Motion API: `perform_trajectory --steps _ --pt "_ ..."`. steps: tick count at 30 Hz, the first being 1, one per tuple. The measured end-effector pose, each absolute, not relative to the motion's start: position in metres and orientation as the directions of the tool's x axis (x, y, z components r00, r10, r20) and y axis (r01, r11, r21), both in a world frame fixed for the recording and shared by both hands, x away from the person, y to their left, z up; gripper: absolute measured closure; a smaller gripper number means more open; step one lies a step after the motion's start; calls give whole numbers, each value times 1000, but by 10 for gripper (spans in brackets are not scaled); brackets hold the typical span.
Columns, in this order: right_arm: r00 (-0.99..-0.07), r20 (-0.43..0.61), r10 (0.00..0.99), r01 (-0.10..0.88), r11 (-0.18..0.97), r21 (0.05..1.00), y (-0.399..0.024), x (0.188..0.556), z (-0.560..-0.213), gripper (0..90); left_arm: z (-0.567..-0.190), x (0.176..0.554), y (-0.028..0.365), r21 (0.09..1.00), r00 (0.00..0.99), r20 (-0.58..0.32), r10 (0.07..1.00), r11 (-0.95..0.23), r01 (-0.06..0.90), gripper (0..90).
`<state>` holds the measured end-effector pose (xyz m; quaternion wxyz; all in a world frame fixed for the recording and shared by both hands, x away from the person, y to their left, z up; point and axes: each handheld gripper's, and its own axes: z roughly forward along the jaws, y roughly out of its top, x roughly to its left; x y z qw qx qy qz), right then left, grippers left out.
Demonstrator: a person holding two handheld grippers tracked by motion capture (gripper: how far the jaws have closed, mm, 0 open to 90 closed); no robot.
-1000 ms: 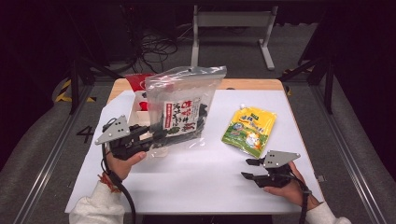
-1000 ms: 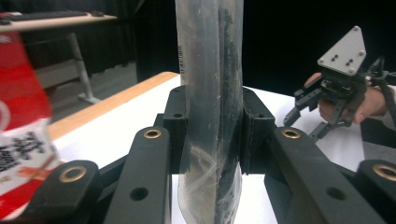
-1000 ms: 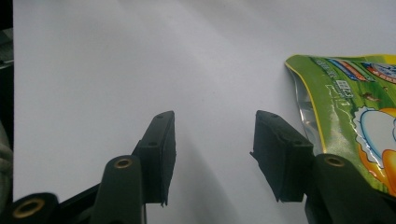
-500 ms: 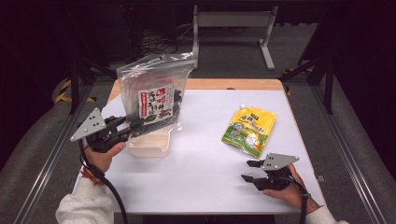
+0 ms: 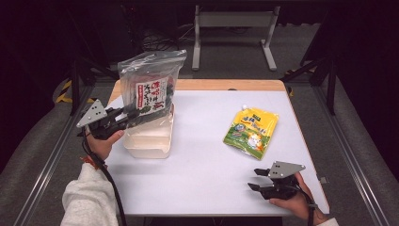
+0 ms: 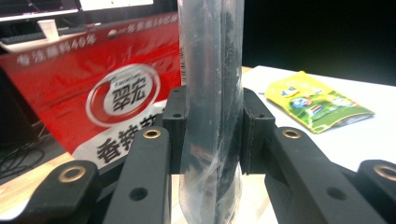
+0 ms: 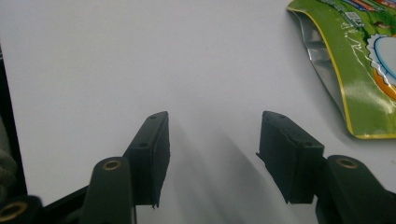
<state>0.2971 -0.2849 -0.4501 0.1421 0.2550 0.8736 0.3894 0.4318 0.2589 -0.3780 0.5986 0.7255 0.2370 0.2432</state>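
Two grippers are in play. In the high view the left gripper (image 5: 128, 116) sits at the left of the frame, off the left edge of the table (image 5: 207, 179), held in a hand (image 5: 104, 141). Its jaws are clamped on the lower edge of a clear bag (image 5: 151, 89) with a red-and-white label and dark contents. The bag stands upright, tilted slightly, in the upper left of the frame, over a white tray (image 5: 149, 141) that rests on the table's left side. In the left gripper view both pads (image 6: 175, 126) press flat on the bag (image 6: 212, 93) from either side, the plastic pinched between them at centre frame; a red banner (image 6: 93, 88) fills the left background.

The right gripper (image 5: 255, 180) lies low at the lower right of the high view, in the other hand (image 5: 297, 203). Its jaws stand apart and have just been opening; nothing is between them. In the right gripper view the gap shows bare white table (image 7: 140, 56). A yellow-green pouch (image 5: 251, 131) lies flat right of centre, well apart from that gripper, its corner (image 7: 355, 70) at the upper right of the right gripper view.
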Motion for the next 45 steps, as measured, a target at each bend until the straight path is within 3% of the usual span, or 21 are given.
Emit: perform_trajectory --steps 4,10,17,20,25,31,41,45 --pt "-823 -45 566 344 561 753 -287 294 -450 426 -384 439 258 989 778 55 626 -139 42 696" --pt "-825 -38 564 347 558 754 -288 293 -450 413 -402 446 250 966 785 72 616 -239 99 688" --pt "-838 -37 545 335 566 753 -285 294 -449 403 -405 444 254 957 774 61 630 -256 134 665" --pt "-845 -44 533 325 578 749 -283 296 -449 401 -403 440 256 940 756 63 652 -294 175 528" --pt "-855 -48 517 311 585 749 -279 299 -448 400 -400 429 264 942 743 71 665 -289 169 614" --pt "-867 -46 497 301 594 746 -273 302 -447 400 -397 421 265 924 736 98 670 -336 183 805" --pt "-880 -41 474 293 607 738 -266 304 -449 399 -405 421 266 919 721 87 688 -335 209 845" --pt "-883 -38 468 291 608 739 -265 304 -449 399 -404 419 264 905 711 130 691 -375 199 847"
